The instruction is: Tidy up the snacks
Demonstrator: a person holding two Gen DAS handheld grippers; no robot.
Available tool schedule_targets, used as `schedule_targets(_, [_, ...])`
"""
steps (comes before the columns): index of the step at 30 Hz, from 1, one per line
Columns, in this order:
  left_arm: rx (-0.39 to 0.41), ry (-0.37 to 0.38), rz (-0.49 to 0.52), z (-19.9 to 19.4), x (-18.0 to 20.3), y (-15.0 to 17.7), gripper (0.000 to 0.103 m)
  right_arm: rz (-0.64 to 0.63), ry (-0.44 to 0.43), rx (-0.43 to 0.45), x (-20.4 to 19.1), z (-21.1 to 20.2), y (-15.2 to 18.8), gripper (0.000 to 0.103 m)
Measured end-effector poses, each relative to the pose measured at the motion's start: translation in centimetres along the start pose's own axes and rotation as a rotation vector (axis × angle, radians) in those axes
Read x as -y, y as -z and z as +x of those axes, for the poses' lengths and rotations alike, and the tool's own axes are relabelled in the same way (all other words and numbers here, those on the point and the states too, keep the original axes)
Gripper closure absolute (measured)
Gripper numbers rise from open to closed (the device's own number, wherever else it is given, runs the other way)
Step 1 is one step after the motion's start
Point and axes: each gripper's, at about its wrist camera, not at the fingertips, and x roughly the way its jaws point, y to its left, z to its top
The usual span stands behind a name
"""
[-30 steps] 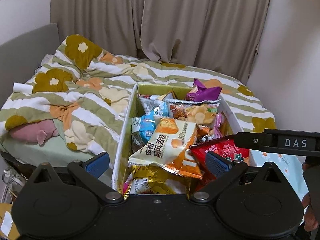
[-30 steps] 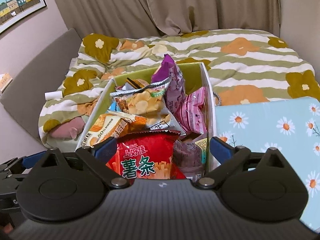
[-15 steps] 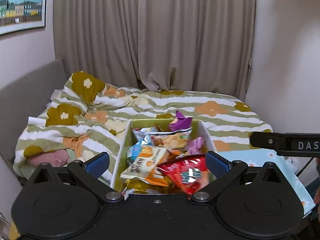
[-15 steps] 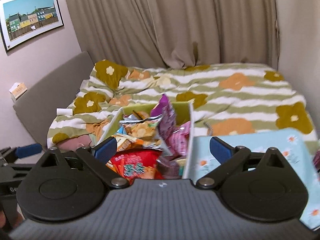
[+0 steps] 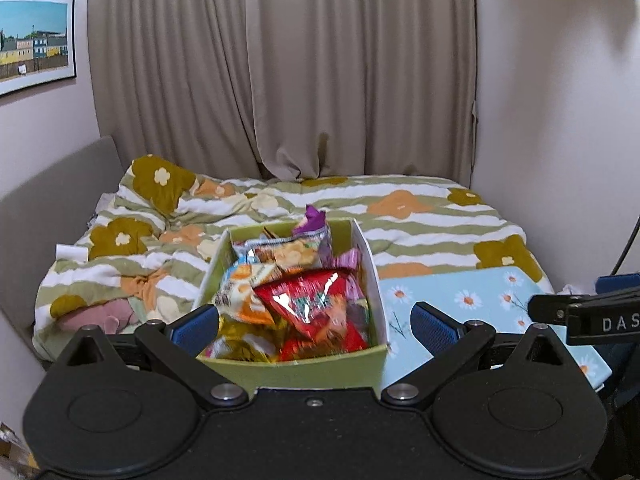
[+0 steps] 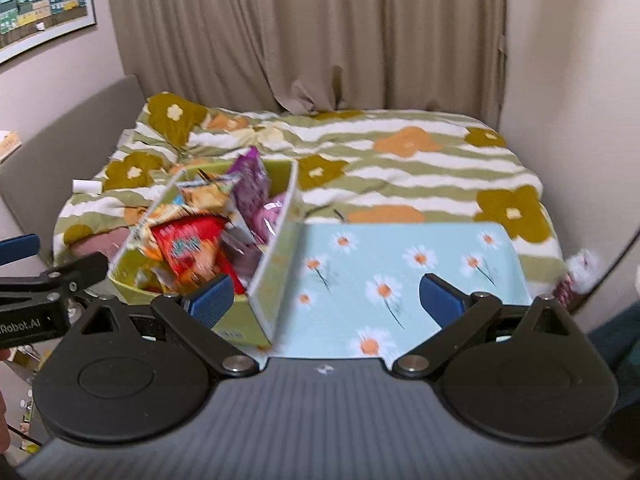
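Observation:
A green box (image 5: pixel 304 368) (image 6: pixel 244 320) full of snack bags sits at the near edge of the bed. On top lie a red bag (image 5: pixel 316 304) (image 6: pixel 188 248), an orange-and-white bag (image 5: pixel 240 288) and a purple bag (image 5: pixel 314 222) (image 6: pixel 250 180). My left gripper (image 5: pixel 316 324) is open, held back from the box with its front wall between the blue pads. My right gripper (image 6: pixel 326 300) is open too, hovering over the box's right wall and the daisy-print surface. Neither holds anything.
A light blue daisy-print board (image 5: pixel 480 300) (image 6: pixel 400 272) lies right of the box. The bed carries a striped flower quilt (image 5: pixel 420 212) (image 6: pixel 400 152). Beige curtains (image 5: pixel 320 60) hang behind, a framed picture (image 5: pixel 32 40) is on the left wall, and a pink item (image 5: pixel 100 316) lies under the quilt's left edge.
Both grippers have pulled back and up from the box, so it looks smaller and its front wall shows. Both stay open and empty.

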Motion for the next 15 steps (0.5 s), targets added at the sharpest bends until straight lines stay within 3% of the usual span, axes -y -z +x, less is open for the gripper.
schedule_targets(7, [-0.038,0.017,-0.016,0.1,1.1,1.5,0.0,-0.007,0.099,-0.033,1.8,-0.5,2.8,0.0])
schedule_targets(15, [-0.038,0.027,0.022,0.3,2.4,1.5,0.0,0.019,0.11,-0.057,3.1,-0.3,3.5,0.0])
